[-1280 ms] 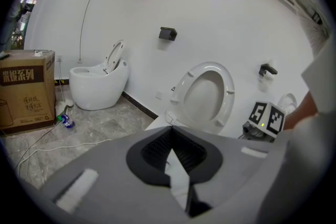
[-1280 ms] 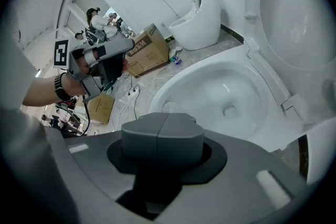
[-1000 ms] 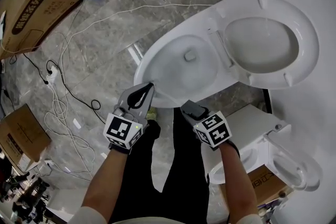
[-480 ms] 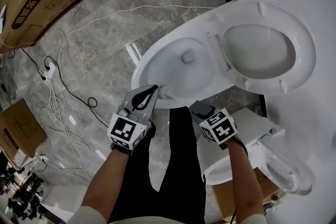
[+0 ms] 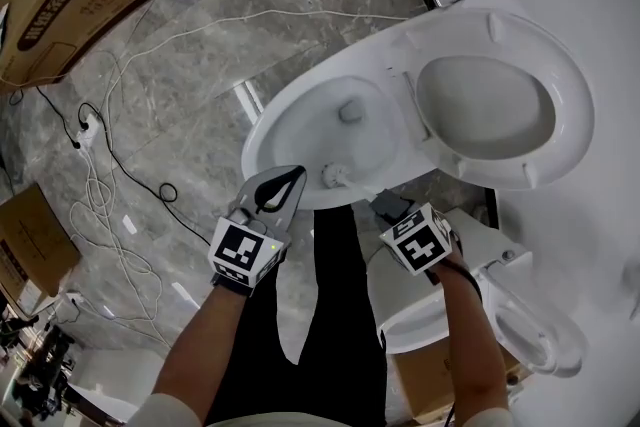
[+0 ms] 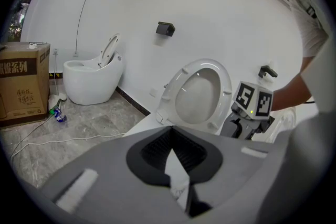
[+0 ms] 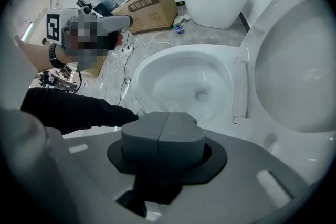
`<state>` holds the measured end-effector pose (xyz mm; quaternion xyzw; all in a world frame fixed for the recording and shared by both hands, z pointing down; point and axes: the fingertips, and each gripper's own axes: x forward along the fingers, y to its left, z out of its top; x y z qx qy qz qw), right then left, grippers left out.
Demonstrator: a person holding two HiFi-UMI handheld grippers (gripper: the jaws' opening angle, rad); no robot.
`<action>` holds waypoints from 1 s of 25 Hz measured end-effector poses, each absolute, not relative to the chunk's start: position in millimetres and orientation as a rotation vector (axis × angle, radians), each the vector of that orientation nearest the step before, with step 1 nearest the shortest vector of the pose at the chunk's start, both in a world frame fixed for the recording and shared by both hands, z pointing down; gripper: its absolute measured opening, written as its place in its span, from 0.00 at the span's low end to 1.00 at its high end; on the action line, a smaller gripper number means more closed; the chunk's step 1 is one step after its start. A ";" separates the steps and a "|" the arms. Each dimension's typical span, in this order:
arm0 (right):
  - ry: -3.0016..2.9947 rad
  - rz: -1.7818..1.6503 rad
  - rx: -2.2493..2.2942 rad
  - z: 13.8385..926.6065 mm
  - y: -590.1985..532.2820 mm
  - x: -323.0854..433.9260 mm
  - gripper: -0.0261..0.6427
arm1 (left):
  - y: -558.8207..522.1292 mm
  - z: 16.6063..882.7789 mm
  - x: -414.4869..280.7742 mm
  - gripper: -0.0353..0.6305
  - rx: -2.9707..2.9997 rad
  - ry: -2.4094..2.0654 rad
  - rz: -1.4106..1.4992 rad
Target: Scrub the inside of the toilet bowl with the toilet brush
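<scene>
Looks down into the open toilet bowl (image 5: 300,125); shows the left hand-held gripper (image 5: 290,180) apparently pinching the white handle of the toilet brush (image 5: 335,175), with its head inside the bowl against the near wall; shows the right hand-held gripper (image 5: 385,207) pressed together on nothing, just beside the rim. Could slip or twist in that thin pinch under scrubbing pressure; could ride over the near rim and flick water out.

Steep overhead, two low views; common toilet (image 5: 268,120)
</scene>
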<state>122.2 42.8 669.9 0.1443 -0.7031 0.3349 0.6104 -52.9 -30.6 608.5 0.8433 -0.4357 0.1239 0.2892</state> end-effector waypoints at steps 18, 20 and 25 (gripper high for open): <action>-1.415 0.466 0.470 664.1 24.1 139.2 0.28 | -35.5 611.1 -32.5 0.06 2.298 -1.086 0.333; -1.394 0.445 0.485 666.4 22.6 139.6 0.28 | -34.9 612.9 -32.4 0.06 2.300 -1.079 0.330; -1.362 0.423 0.546 669.7 17.1 141.2 0.28 | -36.4 613.1 -30.7 0.06 2.314 -1.059 0.322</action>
